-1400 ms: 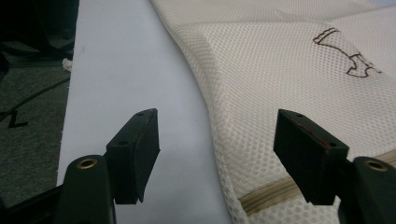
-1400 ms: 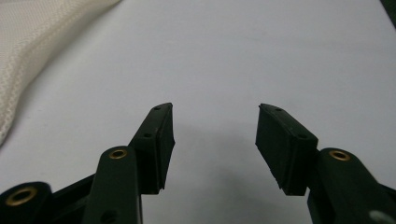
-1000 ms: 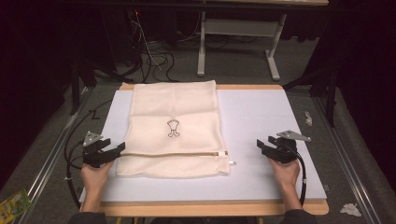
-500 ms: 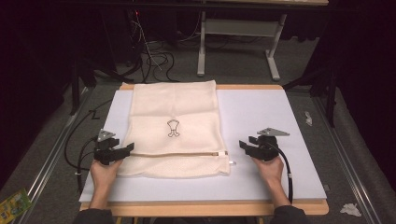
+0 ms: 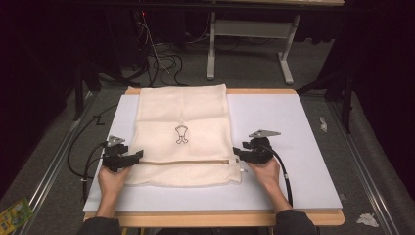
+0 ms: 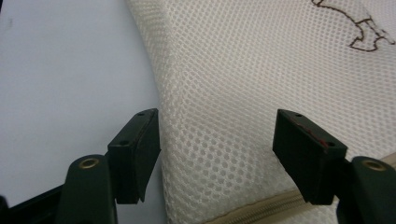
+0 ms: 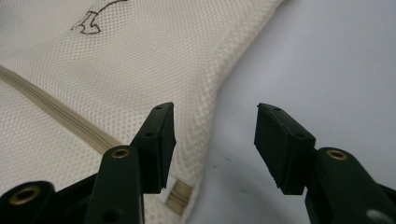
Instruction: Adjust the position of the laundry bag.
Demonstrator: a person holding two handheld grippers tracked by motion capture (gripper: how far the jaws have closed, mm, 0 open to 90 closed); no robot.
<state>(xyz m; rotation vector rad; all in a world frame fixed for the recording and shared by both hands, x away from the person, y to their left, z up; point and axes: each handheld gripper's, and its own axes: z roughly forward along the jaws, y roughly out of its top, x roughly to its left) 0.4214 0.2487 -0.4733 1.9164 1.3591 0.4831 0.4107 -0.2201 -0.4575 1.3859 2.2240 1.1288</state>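
A white work mat (image 5: 293, 147) on a wooden table carries a cream mesh laundry bag (image 5: 183, 112), laid flat with a small embroidered emblem (image 5: 181, 135) at its centre and a tan zipper (image 5: 195, 161) running across near the person's edge. The left gripper (image 5: 131, 157) sits at the bag's left edge, jaws spread wide with mesh beneath and between them, holding nothing. The right gripper (image 5: 241, 152) stands at the opposite edge by the zipper's end, its jaws having just narrowed a little but standing apart and gripping nothing, one jaw over the mesh, the other over bare mat. A clean pick-up likely calls for both sets of jaws to straddle the fabric edge at matching points beside the zipper before closing, so the bag lifts evenly.
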